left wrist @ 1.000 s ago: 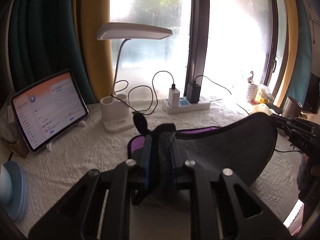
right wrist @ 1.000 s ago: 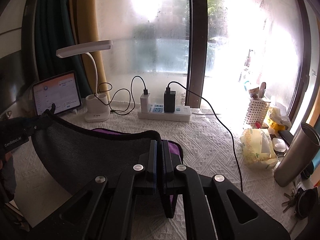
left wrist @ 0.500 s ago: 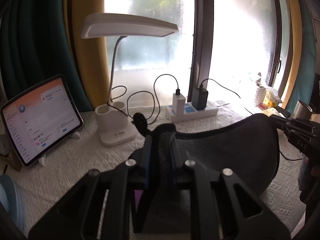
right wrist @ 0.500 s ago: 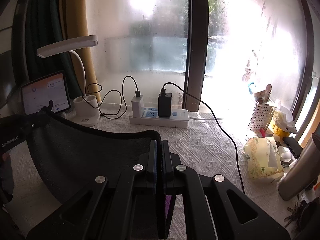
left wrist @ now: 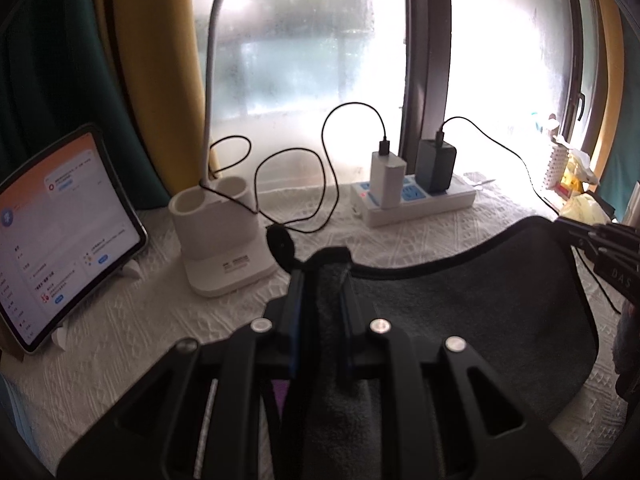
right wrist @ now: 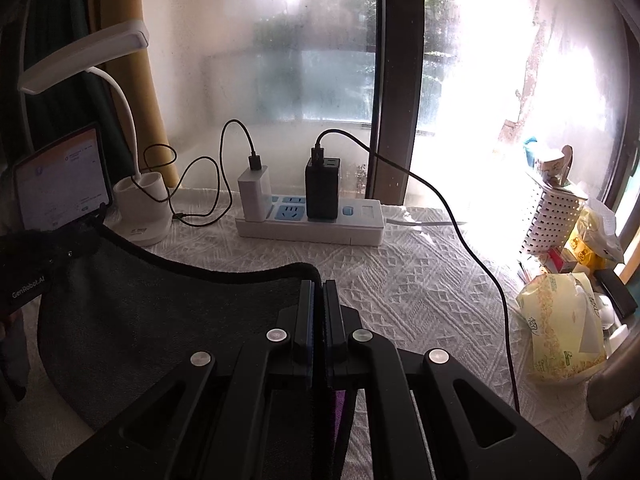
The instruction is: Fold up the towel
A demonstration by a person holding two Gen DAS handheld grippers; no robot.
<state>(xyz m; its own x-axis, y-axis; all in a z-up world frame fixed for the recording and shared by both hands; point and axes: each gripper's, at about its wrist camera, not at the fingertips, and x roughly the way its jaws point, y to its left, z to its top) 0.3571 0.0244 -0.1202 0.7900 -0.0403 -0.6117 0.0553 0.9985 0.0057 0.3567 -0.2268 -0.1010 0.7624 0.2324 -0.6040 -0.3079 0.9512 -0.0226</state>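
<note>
A dark grey towel with a black hem hangs stretched between my two grippers above the white textured tablecloth. My left gripper is shut on its left corner. My right gripper is shut on its right corner; the towel sags to the left of it. A purple patch shows low under the right gripper. Each gripper shows at the edge of the other's view: the right one and the left one.
A white desk lamp base, a tablet on a stand and a power strip with two chargers stand along the window. A perforated white holder, a tissue pack and a metal flask are at the right.
Both grippers have carried the towel's held edge forward toward the window; the lamp, power strip and tablet look nearer. The purple layer has dropped mostly out of view under the grey towel.
</note>
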